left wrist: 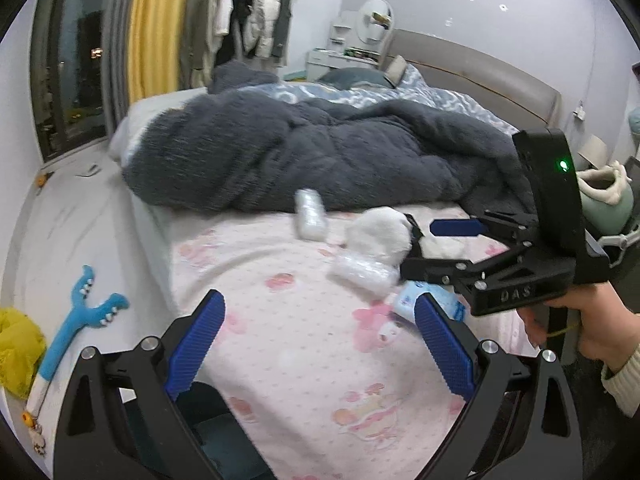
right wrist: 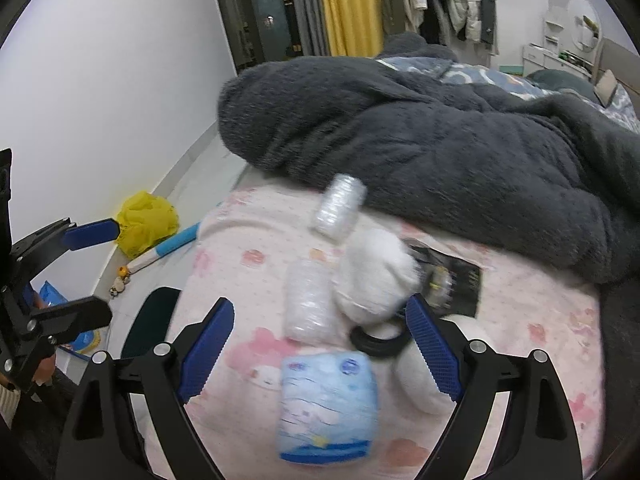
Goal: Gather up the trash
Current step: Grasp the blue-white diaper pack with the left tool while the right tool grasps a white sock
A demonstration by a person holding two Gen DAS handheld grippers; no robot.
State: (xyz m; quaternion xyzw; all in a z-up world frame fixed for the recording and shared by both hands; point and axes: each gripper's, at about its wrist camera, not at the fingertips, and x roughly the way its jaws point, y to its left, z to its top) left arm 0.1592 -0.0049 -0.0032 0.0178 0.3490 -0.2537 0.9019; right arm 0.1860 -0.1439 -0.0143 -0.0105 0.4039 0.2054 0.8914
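While four bits of litter are lying close together on the pink cartoon-print sheet (right wrist: 248, 240), the right gripper (right wrist: 320, 344) is hanging over them with its jaws spread wide and nothing pressed between the blue pads. Two of the pieces are clear crinkled plastic wrappers: the far wrapper (right wrist: 339, 211) is sitting at the edge of the dark grey fluffy blanket (right wrist: 460, 152), and the near wrapper (right wrist: 308, 300) is resting just beside a wad of white tissue (right wrist: 374, 276). One blue tissue pack (right wrist: 328, 404) is lying nearest the camera, between the fingers in the picture. One black ring (right wrist: 378, 345) is peeking out beneath the tissue, and one dark packet (right wrist: 452, 280) is lying just beyond it; its blurred print cannot be read.

Out to the side, the left gripper (left wrist: 316, 344) is also standing open and empty above a bare stretch of sheet. A hand (left wrist: 576, 324) in a cream cuff is gripping the right tool's handle.

On the floor are lying one blue plush toy (left wrist: 82, 312) and one yellow bag (right wrist: 146, 222).
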